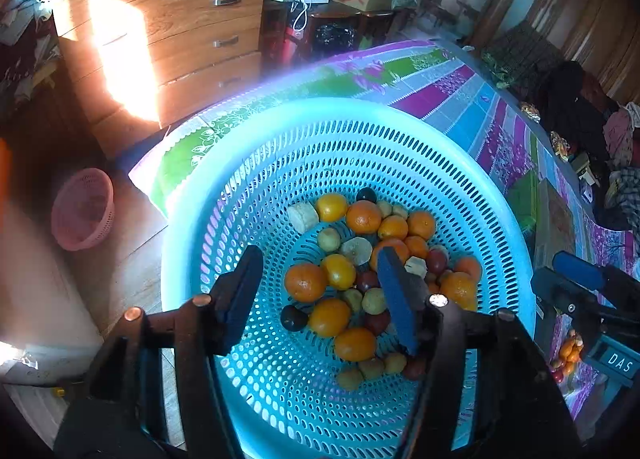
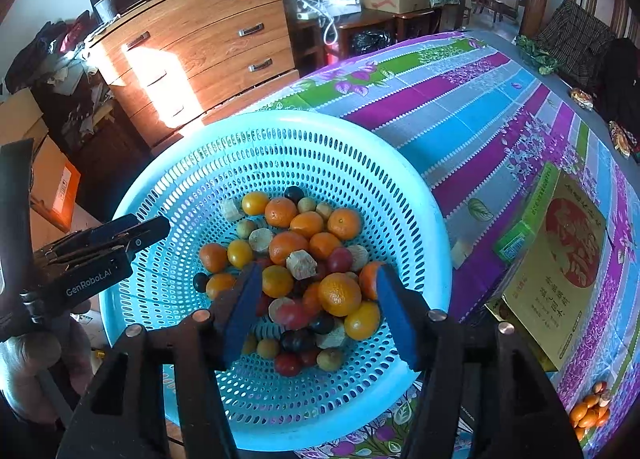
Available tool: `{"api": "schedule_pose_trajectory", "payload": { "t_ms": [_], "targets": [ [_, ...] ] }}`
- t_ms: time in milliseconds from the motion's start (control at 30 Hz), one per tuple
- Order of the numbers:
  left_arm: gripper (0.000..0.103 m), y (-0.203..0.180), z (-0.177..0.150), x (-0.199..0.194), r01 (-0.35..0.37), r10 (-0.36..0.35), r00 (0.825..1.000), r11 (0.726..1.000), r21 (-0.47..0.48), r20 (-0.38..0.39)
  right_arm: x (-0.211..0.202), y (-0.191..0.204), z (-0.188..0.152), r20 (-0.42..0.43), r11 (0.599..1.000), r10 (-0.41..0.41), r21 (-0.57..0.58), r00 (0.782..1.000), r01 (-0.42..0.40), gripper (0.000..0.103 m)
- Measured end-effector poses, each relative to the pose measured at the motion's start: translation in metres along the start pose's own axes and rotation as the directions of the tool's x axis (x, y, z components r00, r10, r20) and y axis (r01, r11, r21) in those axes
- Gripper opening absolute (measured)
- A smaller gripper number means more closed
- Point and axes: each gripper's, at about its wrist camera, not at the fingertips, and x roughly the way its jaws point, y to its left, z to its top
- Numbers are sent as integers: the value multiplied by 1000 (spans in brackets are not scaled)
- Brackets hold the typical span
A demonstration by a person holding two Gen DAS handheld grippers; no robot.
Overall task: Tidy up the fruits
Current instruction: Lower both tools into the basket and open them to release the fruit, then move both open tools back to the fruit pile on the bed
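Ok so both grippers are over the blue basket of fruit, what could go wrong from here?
1. The blue basket seems to overhang the table edge; pressing its near side might tip it.
2. The fruit lies heaped and mixed, so the open right gripper could nudge neighbours or catch two.
3. The left gripper hovers close by; the two could collide.

the right gripper (image 2: pixel 316 311) hangs over a blue perforated basket (image 2: pixel 416 195), its blue-padded jaws apart with nothing pressed between them. the basket holds a pile of fruit (image 2: pixel 304 259): oranges, small dark plums, red and yellowish pieces. it sits at the edge of a table under a striped floral tablecloth (image 2: pixel 472 115). the left gripper (image 2: pixel 132 231) reaches in at the basket's left rim, a hand (image 2: pixel 36 355) below it. a yellow box (image 2: pixel 560 271) lies to the right, a wooden dresser (image 2: pixel 208 43) stands behind
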Motion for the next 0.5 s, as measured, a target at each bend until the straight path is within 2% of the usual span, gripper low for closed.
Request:
{"api": "schedule_pose_trajectory", "payload": {
  "t_ms": [67,133,500],
  "targets": [
    [63,-1,-1,1,1,-1,1000,1000,0,-2,0,0,0,1,1000,-1,3,1000,1,63],
    [71,-2,-1,2,-3,3,1000,1000,-1,-3,-1,-1,-1,2,1000,1,2,1000,-1,63],
    [76,-3,-5,2,-14,14,1000,1000,-2,1,-10,-3,-9,30,1000,12,1,999,-12,63]
  ]
}}
